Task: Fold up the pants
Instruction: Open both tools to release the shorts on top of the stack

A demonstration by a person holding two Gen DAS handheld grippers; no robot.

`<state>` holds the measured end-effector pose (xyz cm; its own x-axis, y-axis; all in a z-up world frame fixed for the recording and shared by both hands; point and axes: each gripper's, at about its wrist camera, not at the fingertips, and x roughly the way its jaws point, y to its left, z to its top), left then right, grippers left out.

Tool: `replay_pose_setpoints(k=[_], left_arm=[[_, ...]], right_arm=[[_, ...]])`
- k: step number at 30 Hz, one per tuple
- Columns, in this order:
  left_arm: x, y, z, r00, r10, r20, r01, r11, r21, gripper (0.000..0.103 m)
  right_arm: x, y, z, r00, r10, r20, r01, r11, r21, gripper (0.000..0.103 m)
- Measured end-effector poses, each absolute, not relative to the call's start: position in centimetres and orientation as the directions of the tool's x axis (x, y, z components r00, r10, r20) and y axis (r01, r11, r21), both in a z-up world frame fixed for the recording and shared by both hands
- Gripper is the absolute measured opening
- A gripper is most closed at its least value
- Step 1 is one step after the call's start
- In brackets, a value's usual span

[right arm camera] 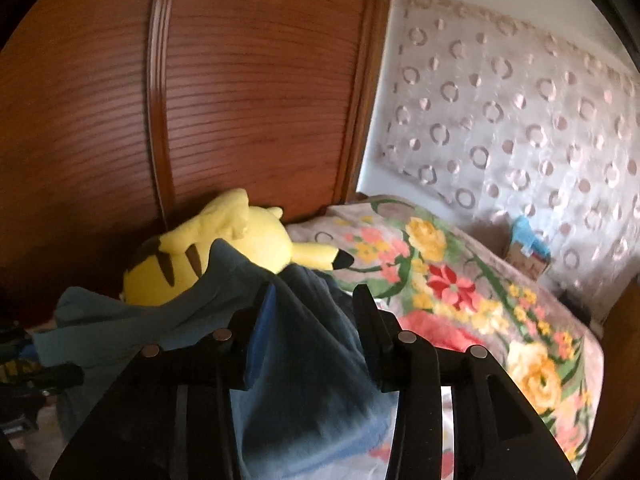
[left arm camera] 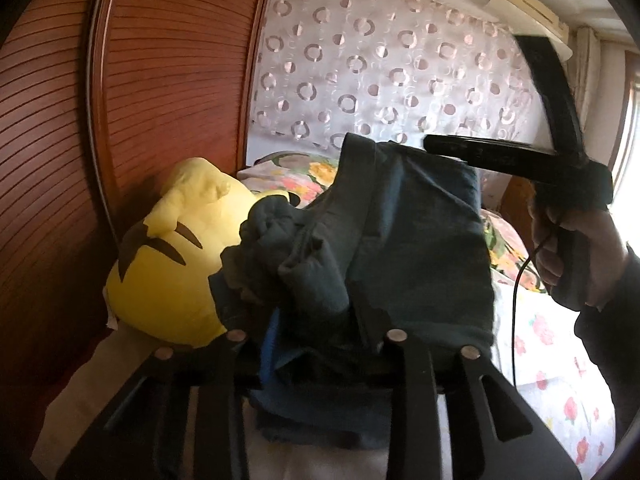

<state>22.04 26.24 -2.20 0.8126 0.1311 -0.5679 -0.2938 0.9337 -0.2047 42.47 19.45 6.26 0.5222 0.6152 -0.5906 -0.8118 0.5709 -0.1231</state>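
The dark teal pants [left arm camera: 420, 240] hang bunched in a raised heap over the bed. In the left wrist view, my left gripper [left arm camera: 304, 332] has its jaws apart, and loose folds of the pants bulge between and over them. A hand [left arm camera: 580, 248] holds my right gripper [left arm camera: 440, 146] at the right, its tip by the pants' upper edge. In the right wrist view the pants [right arm camera: 304, 320] drape in a peak between the fingers of my right gripper [right arm camera: 312, 300], whose jaws stand apart. The cloth hides both left fingertips.
A yellow plush toy [left arm camera: 168, 272] [right arm camera: 224, 240] lies just behind the pants against a brown slatted wooden panel [left arm camera: 160, 80]. A floral blanket [right arm camera: 460, 280] covers the bed to the right, with a small box [right arm camera: 528, 252] near the patterned curtain [right arm camera: 520, 120].
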Motion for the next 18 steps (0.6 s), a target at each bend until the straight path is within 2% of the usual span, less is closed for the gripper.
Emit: replay_pose_setpoints(k=[7, 18], left_arm=[[20.6, 24.2, -0.5, 0.817, 0.119, -0.564, -0.252, 0.953, -0.165, 0.04], [17.4, 20.1, 2.3, 0.833, 0.069, -0.549, -0.16, 0.98, -0.119, 0.045]], right_arm=[[40.2, 14.4, 7.8, 0.514, 0.627, -0.586, -0.796, 0.604, -0.052, 0.04], [31.5, 8.3, 9.6, 0.529, 0.639, -0.559, -0.767, 0.641, 0.007, 0.041]])
